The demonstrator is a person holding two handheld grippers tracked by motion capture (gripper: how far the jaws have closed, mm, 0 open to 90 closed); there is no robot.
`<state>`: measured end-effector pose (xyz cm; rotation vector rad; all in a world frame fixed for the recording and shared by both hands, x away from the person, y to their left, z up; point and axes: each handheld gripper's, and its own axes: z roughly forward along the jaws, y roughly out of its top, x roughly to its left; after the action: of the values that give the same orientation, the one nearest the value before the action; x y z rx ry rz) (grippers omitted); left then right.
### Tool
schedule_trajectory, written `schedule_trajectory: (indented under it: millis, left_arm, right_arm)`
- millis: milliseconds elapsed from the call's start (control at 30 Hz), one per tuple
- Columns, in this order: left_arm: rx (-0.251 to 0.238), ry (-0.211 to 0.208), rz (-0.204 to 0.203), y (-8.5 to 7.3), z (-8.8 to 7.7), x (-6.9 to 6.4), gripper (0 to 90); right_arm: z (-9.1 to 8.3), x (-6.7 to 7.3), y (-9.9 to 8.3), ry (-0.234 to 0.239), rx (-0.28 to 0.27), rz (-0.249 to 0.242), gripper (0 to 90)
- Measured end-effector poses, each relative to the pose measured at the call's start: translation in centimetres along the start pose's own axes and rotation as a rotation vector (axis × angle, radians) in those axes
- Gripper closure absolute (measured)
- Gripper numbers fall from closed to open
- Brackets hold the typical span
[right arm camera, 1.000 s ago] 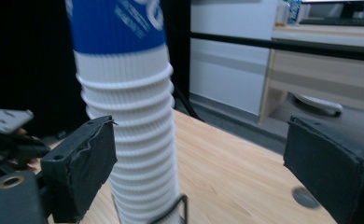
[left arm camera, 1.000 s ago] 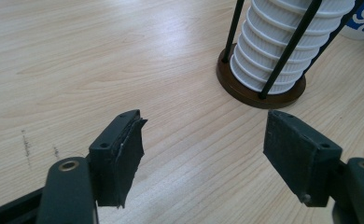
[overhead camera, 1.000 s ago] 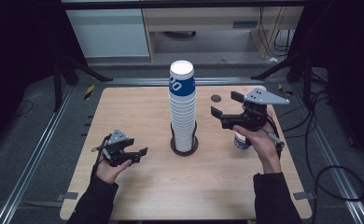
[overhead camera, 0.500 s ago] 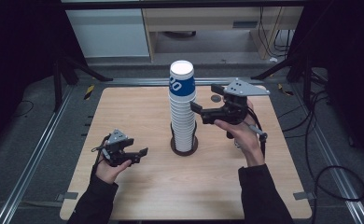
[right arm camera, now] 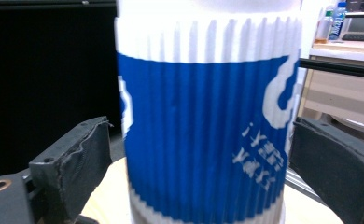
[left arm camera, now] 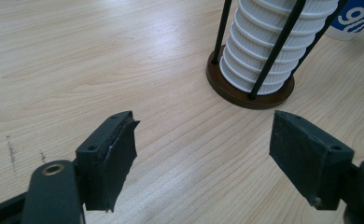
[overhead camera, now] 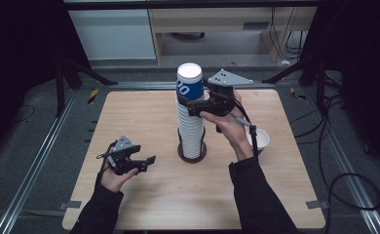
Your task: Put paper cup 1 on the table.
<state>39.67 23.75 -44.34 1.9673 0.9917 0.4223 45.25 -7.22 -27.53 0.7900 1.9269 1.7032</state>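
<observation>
Right tongs spread either side of blue top cup, pads apart from it, jaws just closing slightly; stack mid-table. Left tongs widening, empty, near front-left. Cup judged light, crushable, ribbed: grip sidewall gently.

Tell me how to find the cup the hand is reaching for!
Look at the wooden table: in its middle a tall stack of cups rises from a round brown base. The top cup is the one; it alone shows a blue band, while those below show just white rims.
</observation>
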Motion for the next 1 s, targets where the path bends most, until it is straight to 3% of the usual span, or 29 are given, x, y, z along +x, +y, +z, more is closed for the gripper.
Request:
schedule_trajectory:
  millis: [533, 1000]
  left_arm:
    - [0.011, -0.012, 0.012, 0.0, 0.2, -0.3, 21.8]
    - [0.011, -0.014, 0.005, -0.1, 0.3, -0.2, 21.7]
  right_arm:
    - [1.3, -0.3, -0.4, -0.011, 0.017, 0.001, 13.5]
    - [0.9, -0.2, 0.1, 0.007, 0.009, -0.015, 18.9]
